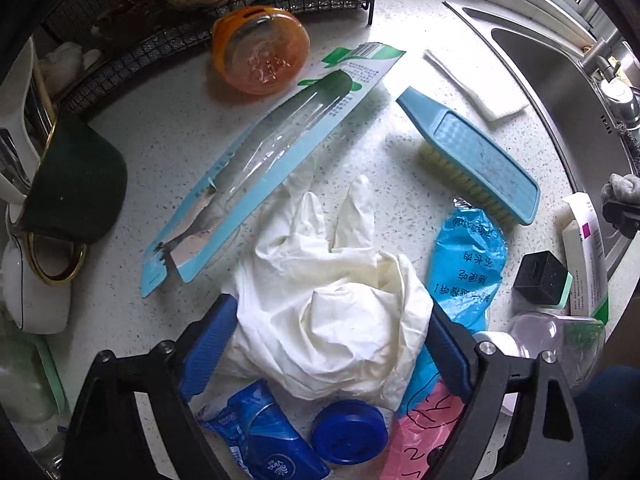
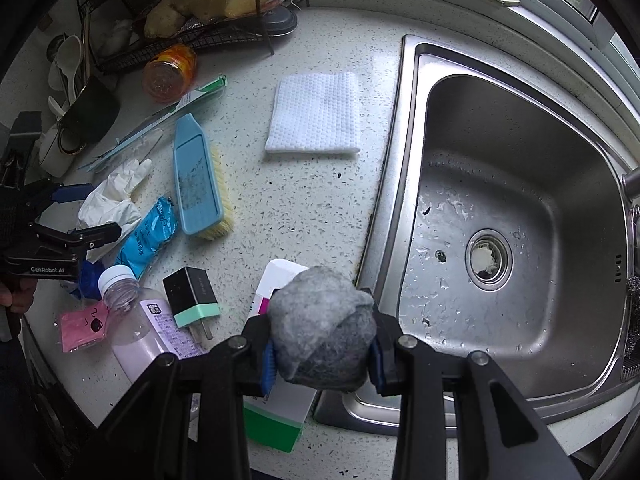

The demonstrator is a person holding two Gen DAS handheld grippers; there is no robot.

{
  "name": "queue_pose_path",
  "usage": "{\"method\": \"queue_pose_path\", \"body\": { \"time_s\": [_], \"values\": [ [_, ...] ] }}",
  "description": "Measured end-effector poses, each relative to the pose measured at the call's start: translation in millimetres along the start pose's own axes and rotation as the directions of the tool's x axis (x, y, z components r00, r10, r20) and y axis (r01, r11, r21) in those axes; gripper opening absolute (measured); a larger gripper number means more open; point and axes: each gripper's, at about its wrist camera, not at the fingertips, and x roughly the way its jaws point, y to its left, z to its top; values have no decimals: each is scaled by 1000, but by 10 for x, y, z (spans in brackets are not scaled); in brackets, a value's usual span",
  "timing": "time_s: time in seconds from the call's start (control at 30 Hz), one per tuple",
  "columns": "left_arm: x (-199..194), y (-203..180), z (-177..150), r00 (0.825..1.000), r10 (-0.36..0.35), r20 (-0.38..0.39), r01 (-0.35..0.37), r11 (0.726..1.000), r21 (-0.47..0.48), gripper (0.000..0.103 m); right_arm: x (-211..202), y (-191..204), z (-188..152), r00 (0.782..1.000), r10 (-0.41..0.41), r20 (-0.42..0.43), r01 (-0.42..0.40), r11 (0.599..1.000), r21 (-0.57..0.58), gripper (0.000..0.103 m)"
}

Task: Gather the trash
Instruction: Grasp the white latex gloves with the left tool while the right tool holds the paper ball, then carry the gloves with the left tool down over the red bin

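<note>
A crumpled white glove (image 1: pixel 336 320) lies on the speckled counter between the two blue pads of my left gripper (image 1: pixel 332 340), whose jaws stand wide around it. The glove also shows in the right wrist view (image 2: pixel 110 196). My right gripper (image 2: pixel 322 354) is shut on a grey wad of fluff (image 2: pixel 320 320) above the counter's front edge, beside the sink (image 2: pixel 520 220). Around the glove lie a blue wrapper (image 1: pixel 466 264), a torn toothbrush package (image 1: pixel 256 160), a blue packet (image 1: pixel 260 440), a blue cap (image 1: pixel 350 432) and a pink wrapper (image 1: pixel 420 436).
A blue scrub brush (image 2: pixel 200 176), a folded white cloth (image 2: pixel 314 114), an orange jar (image 2: pixel 170 72), a plastic bottle (image 2: pixel 136 324), a black-and-green charger (image 2: pixel 190 298) and a white box (image 2: pixel 280 412) lie on the counter. A wire rack (image 2: pixel 192 20) and mugs (image 1: pixel 60 200) stand at the back left.
</note>
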Motion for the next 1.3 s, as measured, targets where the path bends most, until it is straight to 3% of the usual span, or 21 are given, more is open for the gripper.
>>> {"method": "queue_pose_path", "body": {
  "time_s": [0.07, 0.13, 0.17, 0.3, 0.33, 0.57, 0.7, 0.93, 1.3],
  "values": [
    [68, 18, 17, 1000, -1, -9, 1, 1000, -3, 80, -3, 0, 7, 1000, -1, 4, 1, 1000, -4, 33],
    [121, 36, 23, 1000, -6, -11, 6, 1000, -6, 62, -11, -6, 8, 1000, -2, 8, 2, 1000, -4, 33],
    [119, 40, 21, 1000, -6, -2, 6, 1000, -11, 60, -16, -9, 5, 1000, 0, 11, 0, 1000, -4, 33],
    [67, 70, -23, 1000, -9, 19, 10, 999, -40, 17, -41, -8, -28, 1000, 7, 20, -7, 1000, 4, 33],
    [44, 88, -34, 999, -21, 25, 22, 998, -61, 13, -58, -2, -40, 1000, 11, 24, -11, 1000, 3, 33],
    [-448, -31, -268, 992, -14, 129, 29, 993, -117, 8, -323, 58, -130, 995, 48, 83, -47, 999, -15, 33],
    [-847, -247, -400, 982, 15, 188, 9, 992, -127, 7, -579, 104, -188, 982, 119, 149, -113, 992, -49, 33],
    [-1575, -763, -716, 958, 53, 282, -8, 988, -155, 7, -981, 194, -350, 966, 135, 221, -109, 986, -125, 33],
    [-2142, -1699, -1317, 921, 106, 376, -34, 980, -195, 7, -1497, 136, -1049, 937, 191, 293, -119, 962, -246, 33]
  ]
}}
